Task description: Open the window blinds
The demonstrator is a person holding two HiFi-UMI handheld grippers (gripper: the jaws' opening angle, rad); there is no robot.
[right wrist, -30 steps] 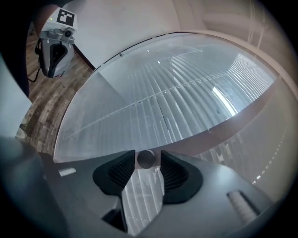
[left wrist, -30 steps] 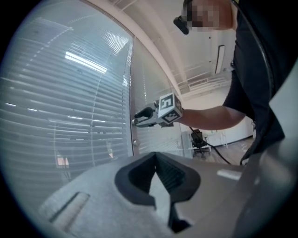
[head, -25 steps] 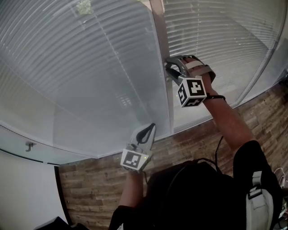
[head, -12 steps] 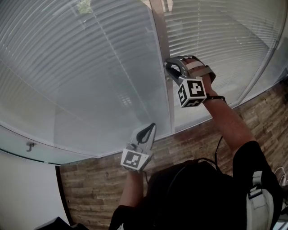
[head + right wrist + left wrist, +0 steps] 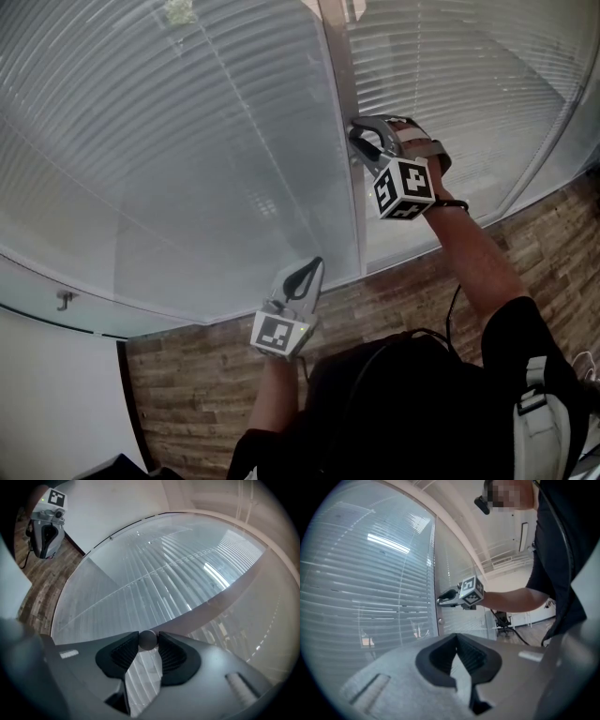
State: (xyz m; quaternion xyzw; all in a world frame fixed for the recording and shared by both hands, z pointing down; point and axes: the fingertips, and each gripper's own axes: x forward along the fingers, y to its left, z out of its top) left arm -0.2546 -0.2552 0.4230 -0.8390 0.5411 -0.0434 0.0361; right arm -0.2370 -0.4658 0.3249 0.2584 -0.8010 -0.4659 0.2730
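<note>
Two panels of white horizontal slatted blinds [image 5: 187, 141] hang closed behind the glass, either side of a pale vertical frame post [image 5: 339, 84]. The small round grey knob [image 5: 148, 640] at that post is pinched in the right gripper [image 5: 361, 141], whose jaws just closed onto it, I'd guess so it can twist the slats open. The left gripper [image 5: 309, 272] hangs lower down by the glass, jaws together on nothing, just out of the way. No containers anywhere.

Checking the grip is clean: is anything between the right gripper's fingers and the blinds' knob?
Nothing visible. The right gripper has just been closing; its fingers press directly on the round knob.
</note>
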